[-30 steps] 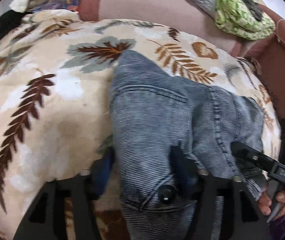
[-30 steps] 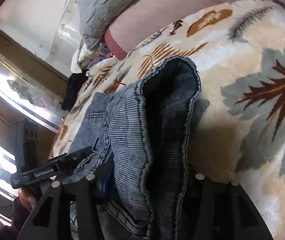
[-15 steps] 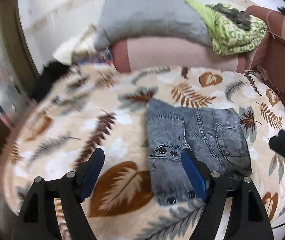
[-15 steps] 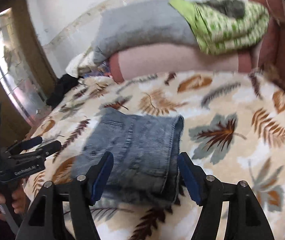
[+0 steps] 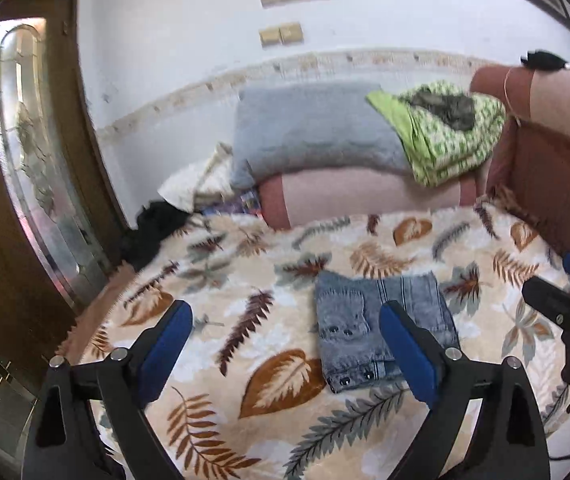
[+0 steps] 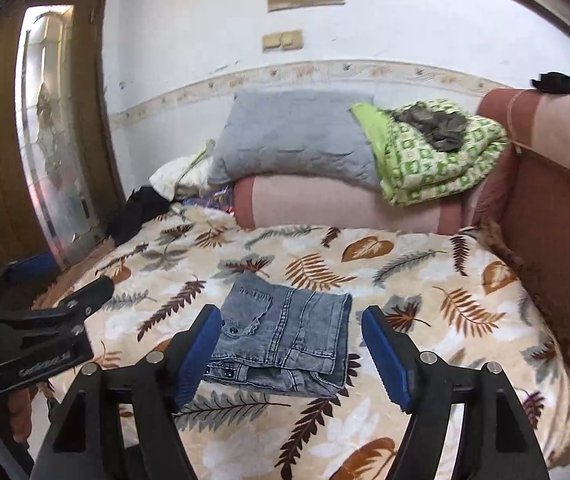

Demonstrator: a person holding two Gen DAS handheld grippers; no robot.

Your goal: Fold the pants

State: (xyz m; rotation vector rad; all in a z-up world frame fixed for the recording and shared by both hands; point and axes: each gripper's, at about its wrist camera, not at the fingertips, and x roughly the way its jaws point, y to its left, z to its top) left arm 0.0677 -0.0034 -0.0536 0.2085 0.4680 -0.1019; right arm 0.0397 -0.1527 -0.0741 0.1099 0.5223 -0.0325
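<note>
Your folded jeans lie on the leaf-print blanket below the grey pillow; your left gripper and right gripper are opening, both empty

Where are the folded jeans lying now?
The folded jeans lie flat on the leaf-print blanket, low in the middle of both wrist views, in front of the pink bolster and free of both grippers.

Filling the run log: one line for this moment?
pants: folded on blanket | left gripper: opening, empty | right gripper: opening, empty
</note>
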